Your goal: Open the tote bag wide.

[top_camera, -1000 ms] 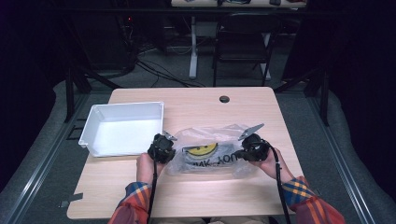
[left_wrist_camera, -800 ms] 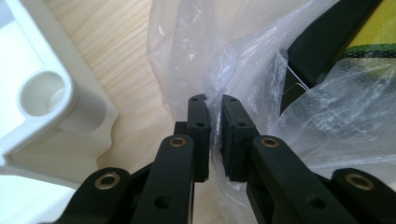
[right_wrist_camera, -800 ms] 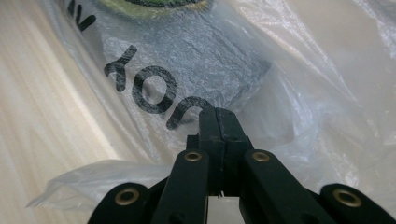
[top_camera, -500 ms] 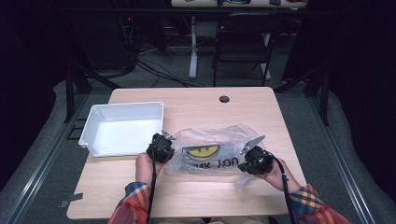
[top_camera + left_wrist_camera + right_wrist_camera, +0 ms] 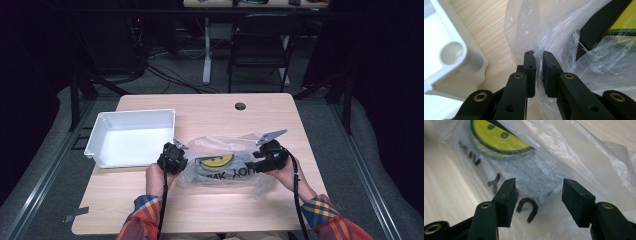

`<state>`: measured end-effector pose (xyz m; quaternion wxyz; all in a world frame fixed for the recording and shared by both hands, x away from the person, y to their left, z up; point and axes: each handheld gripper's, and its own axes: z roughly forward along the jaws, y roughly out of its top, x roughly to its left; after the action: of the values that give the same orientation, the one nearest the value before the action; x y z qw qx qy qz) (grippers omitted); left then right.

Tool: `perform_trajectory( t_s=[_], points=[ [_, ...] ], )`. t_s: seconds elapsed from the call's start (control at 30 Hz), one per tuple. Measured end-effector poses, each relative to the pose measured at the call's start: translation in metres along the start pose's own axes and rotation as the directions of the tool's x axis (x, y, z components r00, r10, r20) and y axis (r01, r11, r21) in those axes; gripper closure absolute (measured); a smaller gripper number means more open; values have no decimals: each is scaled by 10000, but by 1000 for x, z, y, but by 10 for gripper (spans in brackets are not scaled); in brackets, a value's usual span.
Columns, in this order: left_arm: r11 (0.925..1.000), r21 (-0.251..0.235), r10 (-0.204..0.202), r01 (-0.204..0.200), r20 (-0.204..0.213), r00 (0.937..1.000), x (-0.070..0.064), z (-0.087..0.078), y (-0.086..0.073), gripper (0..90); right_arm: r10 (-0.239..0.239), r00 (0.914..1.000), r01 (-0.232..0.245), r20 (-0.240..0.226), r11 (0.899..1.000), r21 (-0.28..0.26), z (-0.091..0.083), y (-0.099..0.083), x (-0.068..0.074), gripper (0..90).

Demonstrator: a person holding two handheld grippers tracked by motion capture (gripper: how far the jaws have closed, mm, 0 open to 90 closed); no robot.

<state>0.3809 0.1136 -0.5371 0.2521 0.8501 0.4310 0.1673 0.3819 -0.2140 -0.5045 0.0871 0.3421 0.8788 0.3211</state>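
Two claws are at work on my counter (image 5: 210, 210), both near its front edge, one at each end of a clear plastic bag (image 5: 220, 165). The bag lies flat just right of the counter's middle, with a yellow smiley face (image 5: 215, 161) and black lettering printed on it.

My left claw (image 5: 172, 157) sits at the bag's left end. In the left gripper view its jaws are pressed together on a bunched fold of the clear film (image 5: 539, 65), with only the thin plastic between the pads. The film fans out wrinkled above and to the right of the pinch, and something dark and yellow shows through it at the upper right.

My right claw (image 5: 267, 161) sits at the bag's right end, pointing left toward the middle. In the right gripper view its jaws stand wide apart, hanging just over the bag; I cannot tell whether the pads touch the plastic. Between them I see the lettering (image 5: 526, 208) and, farther off, the smiley face (image 5: 499, 138).

A white tray (image 5: 130, 137) rests near the counter's left edge, close beside the left claw; its rounded corner (image 5: 454, 53) shows in the left gripper view. A small dark hole (image 5: 240, 106) lies near the counter's far edge.
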Motion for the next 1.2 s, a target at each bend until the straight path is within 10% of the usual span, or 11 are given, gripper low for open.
perform_trajectory(
  t_s=[0.2,0.57,0.87,1.2],
  points=[
    [9999,-33,-104,105,176,9998,3,-1,-1,823,295,9991,-270,-308,9966,779,19,-3,-10,466],
    [10000,-33,-23,23,172,9999,1,0,0,823,403,9983,-373,-414,9968,708,13,-8,-11,886],
    [9999,-111,-89,90,145,9999,4,-2,0,823,-132,9984,200,-546,9919,1256,8,-21,7,900],
    [9999,23,-102,102,-128,9999,5,1,0,824,-295,9934,579,-1107,9631,2629,18,-46,19,900]
  ],
)
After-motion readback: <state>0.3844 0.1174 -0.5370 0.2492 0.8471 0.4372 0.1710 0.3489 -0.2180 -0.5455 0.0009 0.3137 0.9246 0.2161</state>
